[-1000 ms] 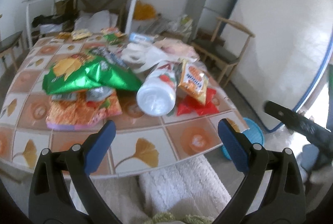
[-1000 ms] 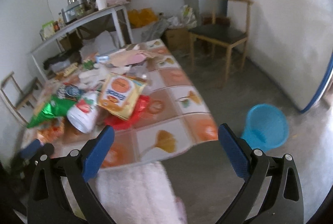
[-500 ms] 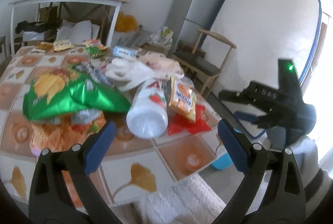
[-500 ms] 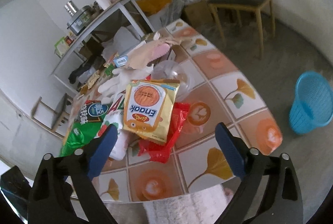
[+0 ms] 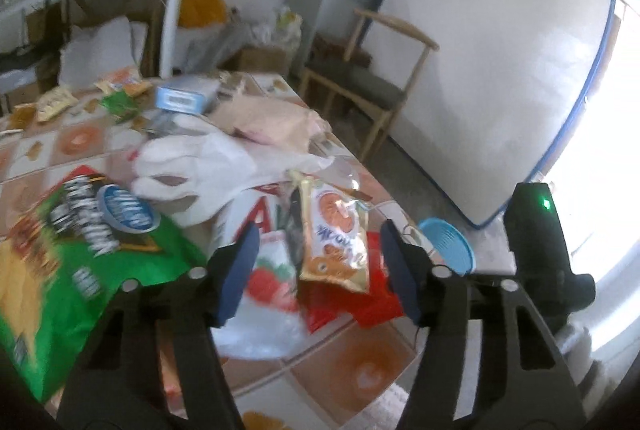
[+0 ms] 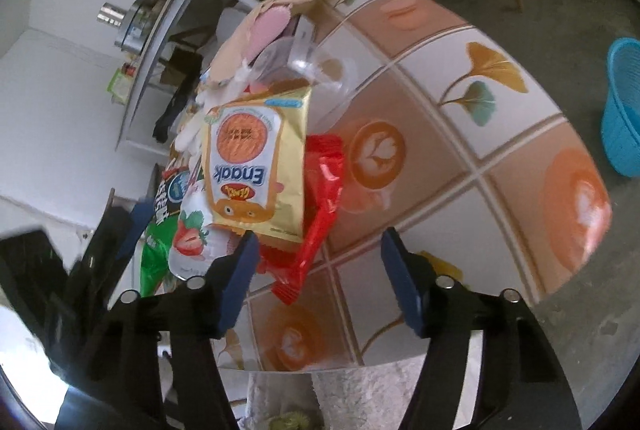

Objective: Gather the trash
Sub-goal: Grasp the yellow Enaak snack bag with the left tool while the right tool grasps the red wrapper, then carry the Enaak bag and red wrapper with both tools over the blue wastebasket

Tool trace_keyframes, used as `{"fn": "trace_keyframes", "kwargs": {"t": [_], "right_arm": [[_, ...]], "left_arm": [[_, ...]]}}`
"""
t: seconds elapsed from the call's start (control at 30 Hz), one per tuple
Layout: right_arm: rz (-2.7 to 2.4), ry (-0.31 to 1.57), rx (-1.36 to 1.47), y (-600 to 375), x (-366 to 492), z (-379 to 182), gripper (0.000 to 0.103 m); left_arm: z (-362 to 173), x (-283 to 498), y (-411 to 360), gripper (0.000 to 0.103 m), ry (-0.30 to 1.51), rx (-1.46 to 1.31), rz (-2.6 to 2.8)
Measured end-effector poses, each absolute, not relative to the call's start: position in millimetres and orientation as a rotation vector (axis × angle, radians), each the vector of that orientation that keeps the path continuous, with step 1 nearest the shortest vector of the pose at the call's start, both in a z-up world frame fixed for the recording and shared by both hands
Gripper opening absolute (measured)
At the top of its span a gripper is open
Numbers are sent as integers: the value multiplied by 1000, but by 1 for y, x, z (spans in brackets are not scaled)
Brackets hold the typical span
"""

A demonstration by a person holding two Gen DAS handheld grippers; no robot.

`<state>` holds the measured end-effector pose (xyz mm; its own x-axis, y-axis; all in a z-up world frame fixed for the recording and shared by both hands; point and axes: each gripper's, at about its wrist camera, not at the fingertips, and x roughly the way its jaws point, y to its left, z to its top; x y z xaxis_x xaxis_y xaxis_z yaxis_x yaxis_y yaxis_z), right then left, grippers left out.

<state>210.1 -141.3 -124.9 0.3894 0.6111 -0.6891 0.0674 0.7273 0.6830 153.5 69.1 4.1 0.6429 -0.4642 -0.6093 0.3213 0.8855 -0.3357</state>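
Trash lies heaped on a tiled table (image 6: 480, 134). A gold Enaak snack packet (image 6: 256, 166) lies on a red wrapper (image 6: 320, 198), beside a white bottle with a strawberry label (image 6: 192, 246) and a green chip bag (image 5: 80, 270). My left gripper (image 5: 316, 270) is open, close above the gold packet (image 5: 336, 234) and the bottle (image 5: 264, 290). My right gripper (image 6: 320, 282) is open just in front of the red wrapper's near end. The right gripper's body (image 5: 536, 246) shows in the left wrist view.
A blue waste basket (image 6: 624, 110) stands on the floor right of the table; it also shows in the left wrist view (image 5: 448, 246). A wooden chair (image 5: 360, 82), a fridge and a leaning mattress (image 5: 480, 70) stand behind. White bags (image 5: 200, 166) and small wrappers cover the far table.
Both grippers have moved in closer to the heap of trash. The left one has swung right over the bottle and gold packet. Both stay open.
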Motion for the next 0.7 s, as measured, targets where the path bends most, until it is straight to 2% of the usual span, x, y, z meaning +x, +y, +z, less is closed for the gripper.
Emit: {"fn": "trace_keyframes", "kwargs": {"t": [0.07, 0.17, 0.23, 0.67, 0.7], "right_arm": [[399, 1152, 679, -137, 215, -127, 51], [404, 1166, 643, -132, 219, -130, 29], [415, 1182, 648, -134, 219, -135, 9], [392, 1182, 665, -192, 172, -140, 6], [389, 1180, 666, -196, 168, -139, 6]], "left_arm": [[4, 167, 60, 54, 786, -186, -464], [5, 178, 51, 52, 808, -171, -467], [4, 180, 47, 50, 831, -183, -473], [-17, 129, 5, 49, 925, -167, -537], [-22, 124, -2, 51, 938, -163, -538]]}}
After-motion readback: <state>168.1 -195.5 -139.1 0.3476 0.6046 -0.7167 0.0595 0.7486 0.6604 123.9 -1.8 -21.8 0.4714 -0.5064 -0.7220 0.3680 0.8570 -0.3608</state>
